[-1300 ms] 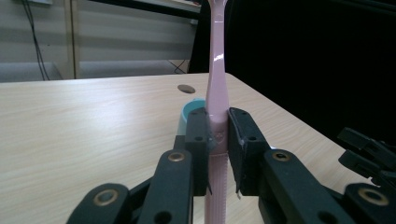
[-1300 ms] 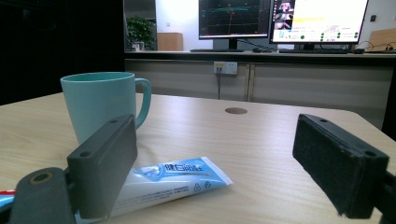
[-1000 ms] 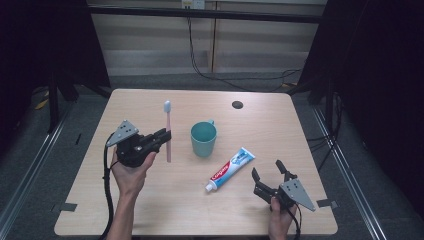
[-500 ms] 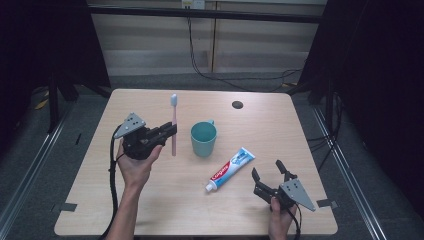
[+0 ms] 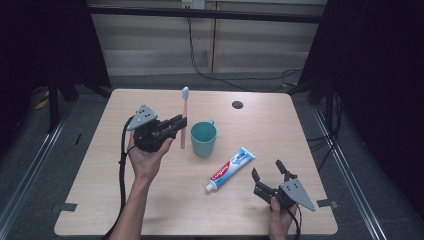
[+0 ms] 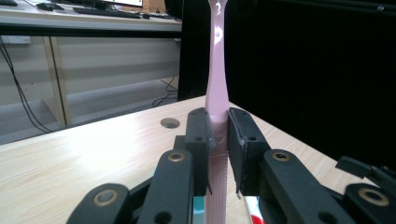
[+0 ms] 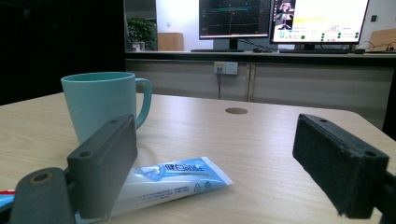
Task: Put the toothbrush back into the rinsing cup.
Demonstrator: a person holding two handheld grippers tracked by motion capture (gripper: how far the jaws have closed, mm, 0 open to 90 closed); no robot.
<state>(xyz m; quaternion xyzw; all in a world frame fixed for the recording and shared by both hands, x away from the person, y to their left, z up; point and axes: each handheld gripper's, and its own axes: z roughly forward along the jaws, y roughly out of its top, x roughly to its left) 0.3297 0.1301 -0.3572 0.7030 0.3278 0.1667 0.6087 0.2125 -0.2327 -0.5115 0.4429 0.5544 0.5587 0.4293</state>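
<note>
Pink toothbrush [image 6: 217, 93] clamped upright in left gripper [image 5: 179, 122]; right gripper [image 5: 267, 176] open, toothpaste [image 7: 163, 184] before it.

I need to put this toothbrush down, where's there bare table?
Bare wood lies left of the left gripper, along the table right of the mug, and near the front-left edge. It's crowded around the toothpaste and right gripper.

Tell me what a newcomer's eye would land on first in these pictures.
First, the pink toothbrush, held upright above the table in the shut left gripper, just left of the teal mug. Next, the toothpaste tube lying flat in front of the mug, with the right gripper open just behind its cap end, near the table's front edge.
</note>
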